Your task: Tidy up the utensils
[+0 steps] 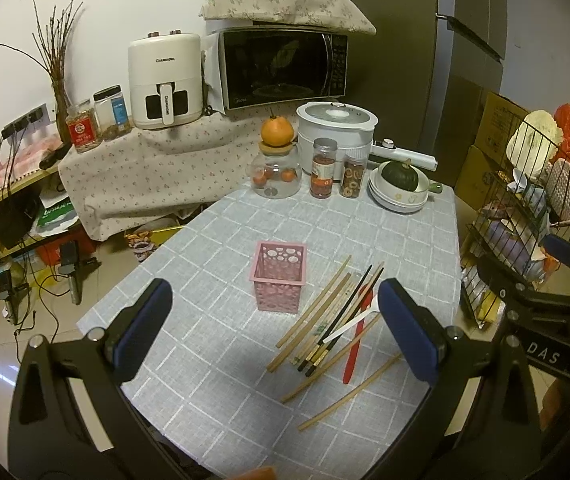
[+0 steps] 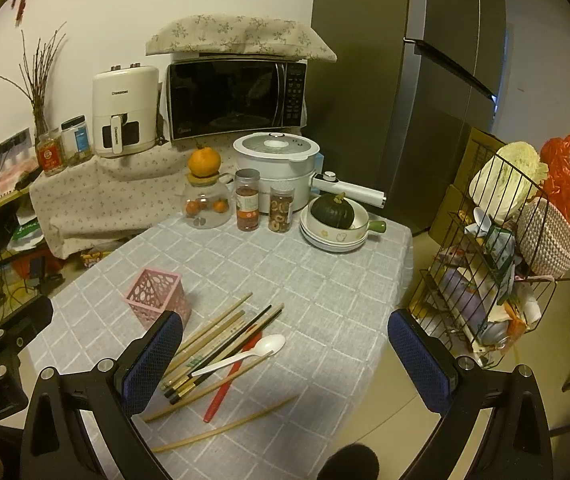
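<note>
On the grey checked tablecloth (image 1: 221, 352), a pile of wooden chopsticks (image 2: 209, 340), a white plastic spoon (image 2: 245, 354) and a red stick (image 2: 231, 376) is spread beside the upright pink plastic basket (image 1: 279, 276). Left gripper (image 1: 275, 330) and right gripper (image 2: 285, 360) are held wide open above, with nothing gripped.

Two black plastic grippers, left gripper (image 1: 275, 328) and right gripper (image 2: 285, 356), blue mesh-textured pads (image 2: 151, 364), silver screws (image 2: 105, 365).

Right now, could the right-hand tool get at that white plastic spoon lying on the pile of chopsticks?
Probably yes. The right gripper hangs open above the table and the white spoon lies on top of the chopsticks, nothing covering it. The pink holder stands off to the side, clear of the way.
</note>
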